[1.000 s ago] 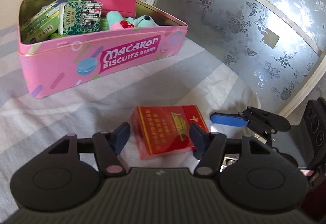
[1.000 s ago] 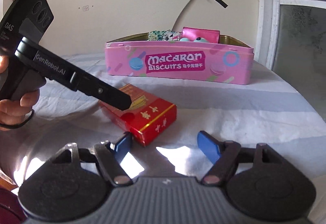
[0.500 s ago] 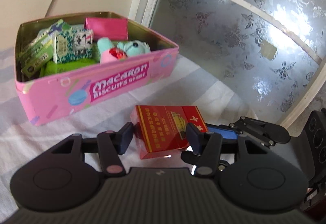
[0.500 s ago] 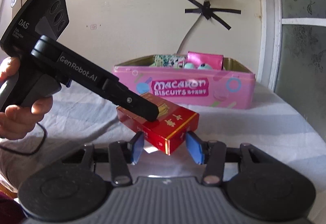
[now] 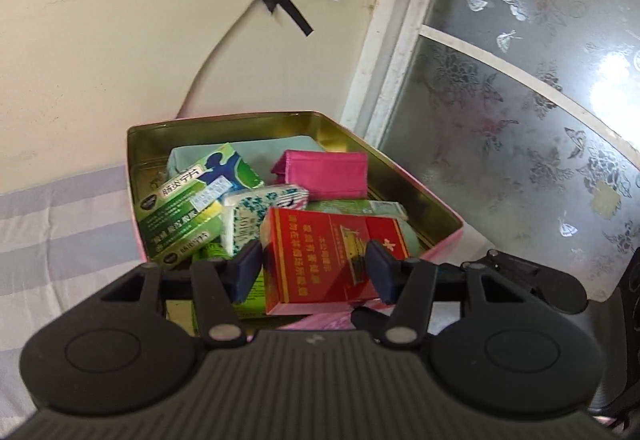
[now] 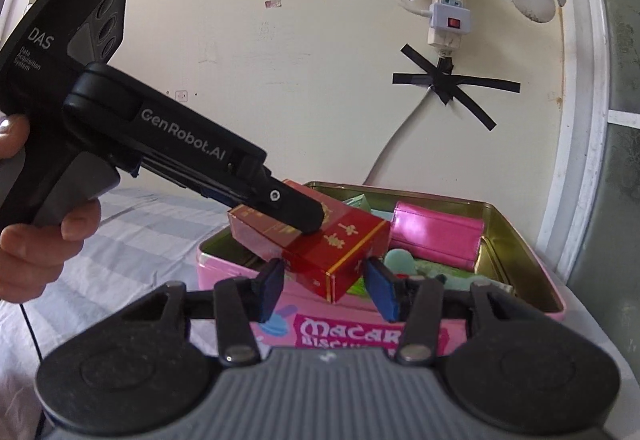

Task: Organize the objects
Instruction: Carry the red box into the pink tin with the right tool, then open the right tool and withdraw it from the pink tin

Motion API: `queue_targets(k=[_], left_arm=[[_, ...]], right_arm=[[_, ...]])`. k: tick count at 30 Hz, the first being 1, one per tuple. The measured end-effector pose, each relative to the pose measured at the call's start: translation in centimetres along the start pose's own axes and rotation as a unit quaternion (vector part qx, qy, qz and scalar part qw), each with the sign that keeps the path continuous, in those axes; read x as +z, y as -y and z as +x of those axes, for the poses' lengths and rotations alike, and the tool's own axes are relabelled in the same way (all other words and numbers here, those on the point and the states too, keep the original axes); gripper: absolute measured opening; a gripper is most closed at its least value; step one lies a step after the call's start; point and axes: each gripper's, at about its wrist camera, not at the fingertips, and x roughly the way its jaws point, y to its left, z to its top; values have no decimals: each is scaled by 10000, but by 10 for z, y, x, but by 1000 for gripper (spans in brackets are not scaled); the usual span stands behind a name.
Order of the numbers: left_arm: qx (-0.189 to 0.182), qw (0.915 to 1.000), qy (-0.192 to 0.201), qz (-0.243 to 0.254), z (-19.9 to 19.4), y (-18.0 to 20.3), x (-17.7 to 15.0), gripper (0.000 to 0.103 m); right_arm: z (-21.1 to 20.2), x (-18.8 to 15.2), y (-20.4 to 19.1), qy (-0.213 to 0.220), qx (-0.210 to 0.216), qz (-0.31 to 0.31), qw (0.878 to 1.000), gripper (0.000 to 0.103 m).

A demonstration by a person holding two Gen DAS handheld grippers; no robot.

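Tin (image 5: 404, 176), pink outside and gold inside, sits open on the striped cloth (image 5: 60, 224) close to the wall and window frame, and it is already well filled: a green box (image 5: 188, 208) leans at the left, a pink pouch (image 5: 328, 176) lies toward the back, and a floral pack (image 5: 248, 216) sits between them.

A red pack (image 5: 320, 260) hangs over the near part of the tin, clear of the cloth. The left gripper (image 5: 316, 270) grips it across its width, both blue pads pressed to its long sides. From the right wrist view the same pack (image 6: 340, 256) tilts over the tin's front wall (image 6: 352, 332), with the left gripper's finger lying across its top face.

The right gripper (image 6: 326, 290) sits just below and in front of the pack, jaws partly spread, a pad on either side of its lower corner; whether either pad touches it I cannot tell.

The step in hand looks like placing the red pack into the tin. Next it needs lowering onto the pile, probably into the gap between the floral pack and the pouch, and the left jaws must widen only once it rests there; the right gripper should stay clear of the rim.
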Motion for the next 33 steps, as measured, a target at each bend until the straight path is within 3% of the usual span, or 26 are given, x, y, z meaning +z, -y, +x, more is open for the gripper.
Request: queue_targets(k=[2, 6, 12, 25, 28, 33], left_arm=[[136, 9998, -61, -113, 10, -9, 2, 60], [469, 9978, -309, -341, 33, -22, 1, 61], [707, 9965, -222, -380, 30, -19, -8, 61], [1316, 9909, 238, 147, -18, 33, -37, 63], [1449, 9888, 307, 205, -29, 41, -49, 71], [1635, 9853, 350, 343, -42, 56, -67, 75]], right_arm=[[17, 2, -3, -114, 9, -62, 9999, 44], [55, 4, -4, -316, -286, -52, 9991, 25], [76, -1, 6, -367, -466, 503, 9970, 25], [-4, -13, 8, 161, -705, 1135, 9909, 27], [-29, -22, 11, 302, -782, 1473, 9855, 32], [-66, -32, 13, 434, -858, 1921, 9767, 43]])
